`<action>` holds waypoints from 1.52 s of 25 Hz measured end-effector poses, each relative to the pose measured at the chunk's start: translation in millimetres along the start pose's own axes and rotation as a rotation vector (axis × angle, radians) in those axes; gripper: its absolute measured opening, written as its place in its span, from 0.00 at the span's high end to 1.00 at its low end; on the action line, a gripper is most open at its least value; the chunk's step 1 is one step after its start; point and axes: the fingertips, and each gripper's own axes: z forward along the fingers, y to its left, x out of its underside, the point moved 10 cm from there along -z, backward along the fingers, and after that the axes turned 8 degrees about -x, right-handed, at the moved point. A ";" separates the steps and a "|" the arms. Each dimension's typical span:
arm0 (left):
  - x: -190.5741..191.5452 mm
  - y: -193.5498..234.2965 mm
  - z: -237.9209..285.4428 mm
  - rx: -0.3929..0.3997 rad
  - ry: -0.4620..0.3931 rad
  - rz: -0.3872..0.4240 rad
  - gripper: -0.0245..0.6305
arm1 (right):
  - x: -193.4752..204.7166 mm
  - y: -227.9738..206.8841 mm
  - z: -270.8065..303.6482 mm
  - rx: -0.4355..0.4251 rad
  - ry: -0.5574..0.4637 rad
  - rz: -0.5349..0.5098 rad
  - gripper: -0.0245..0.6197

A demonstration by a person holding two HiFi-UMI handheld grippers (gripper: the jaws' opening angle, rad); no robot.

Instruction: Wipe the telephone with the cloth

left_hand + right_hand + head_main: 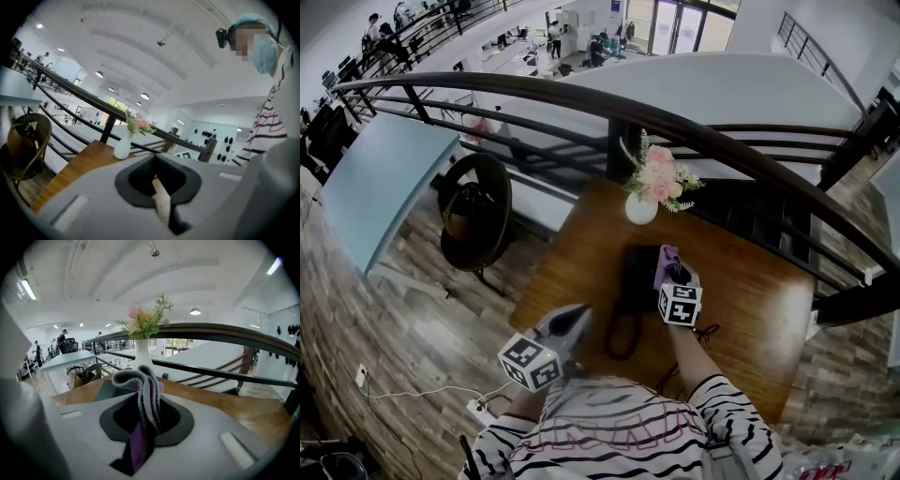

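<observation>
A black telephone [636, 274] lies on the wooden table [750, 309], its cord looping toward the near edge. My right gripper [675, 272] hovers over the phone's right side, shut on a grey and purple cloth [667, 255]. In the right gripper view the cloth [143, 385] bulges up out of the right gripper [139, 430], and a corner of the telephone [108, 391] shows just behind it. My left gripper [578, 316] is held off the table's near left corner, away from the phone. In its own view the left gripper [161, 199] is shut with nothing in it.
A white vase of pink flowers [643, 202] stands at the table's far edge, just beyond the phone. A dark curved railing [694, 136] runs behind the table. A round chair with a bag [476, 214] stands on the floor to the left. A power strip [478, 410] lies near my feet.
</observation>
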 end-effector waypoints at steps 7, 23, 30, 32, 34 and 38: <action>0.3 -2.9 2.0 0.010 -0.003 0.000 0.96 | -1.9 35.7 -10.3 -0.097 -0.032 -0.023 0.88; 1.8 5.0 -18.8 -0.032 -0.008 -0.009 0.96 | 25.9 112.0 20.6 -0.246 0.060 -0.116 0.88; 4.4 2.6 -19.0 -0.033 -0.009 -0.010 0.96 | 28.5 92.8 9.4 -0.204 0.057 -0.089 0.88; 4.9 -0.2 -16.8 -0.023 -0.006 -0.008 0.96 | 30.9 82.1 4.7 -0.179 0.057 -0.080 0.88; 5.8 -2.2 -13.7 -0.014 -0.001 -0.007 0.96 | 32.3 69.0 0.0 -0.148 0.059 -0.068 0.88; 6.8 -7.5 -7.5 0.005 0.007 -0.004 0.96 | 35.8 41.8 -10.4 -0.083 0.062 -0.042 0.88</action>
